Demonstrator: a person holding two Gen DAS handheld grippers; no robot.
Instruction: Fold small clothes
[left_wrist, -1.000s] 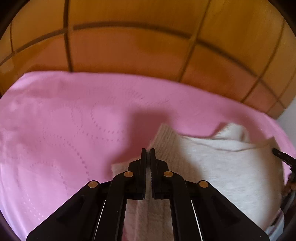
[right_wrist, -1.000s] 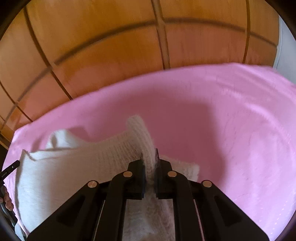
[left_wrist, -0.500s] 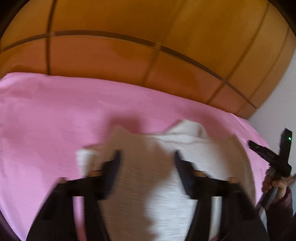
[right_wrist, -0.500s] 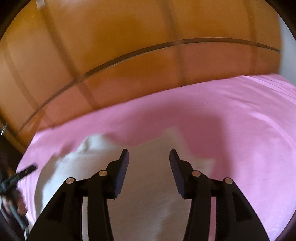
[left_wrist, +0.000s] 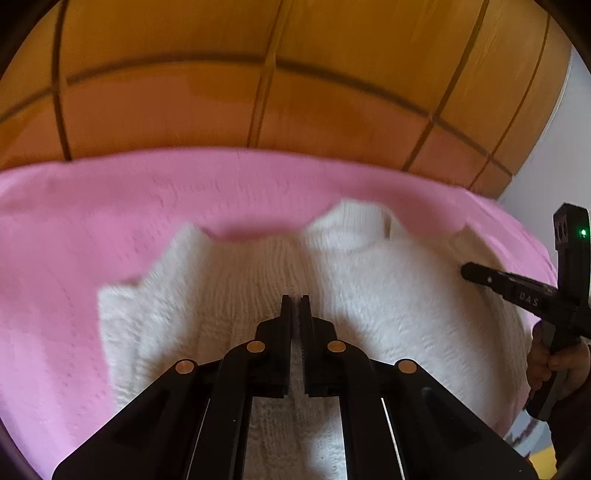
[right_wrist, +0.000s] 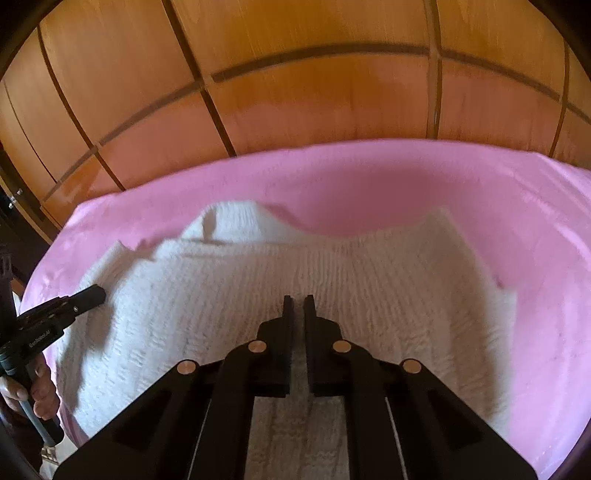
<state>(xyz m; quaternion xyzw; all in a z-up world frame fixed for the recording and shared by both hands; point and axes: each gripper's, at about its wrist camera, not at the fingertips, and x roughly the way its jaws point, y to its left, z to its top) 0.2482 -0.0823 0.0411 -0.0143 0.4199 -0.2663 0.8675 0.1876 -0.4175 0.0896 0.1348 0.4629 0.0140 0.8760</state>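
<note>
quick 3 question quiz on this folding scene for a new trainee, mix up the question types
1. True or false: the white knitted garment lies on a pink bedcover.
2. Multiple choice: what stands behind the bed? A) wooden panelled wall B) a window C) a bookshelf
3. Fill in: the fingers of the left gripper and the right gripper are nearly ____, with no fold of cloth visibly between them.

Key
1. True
2. A
3. closed
</note>
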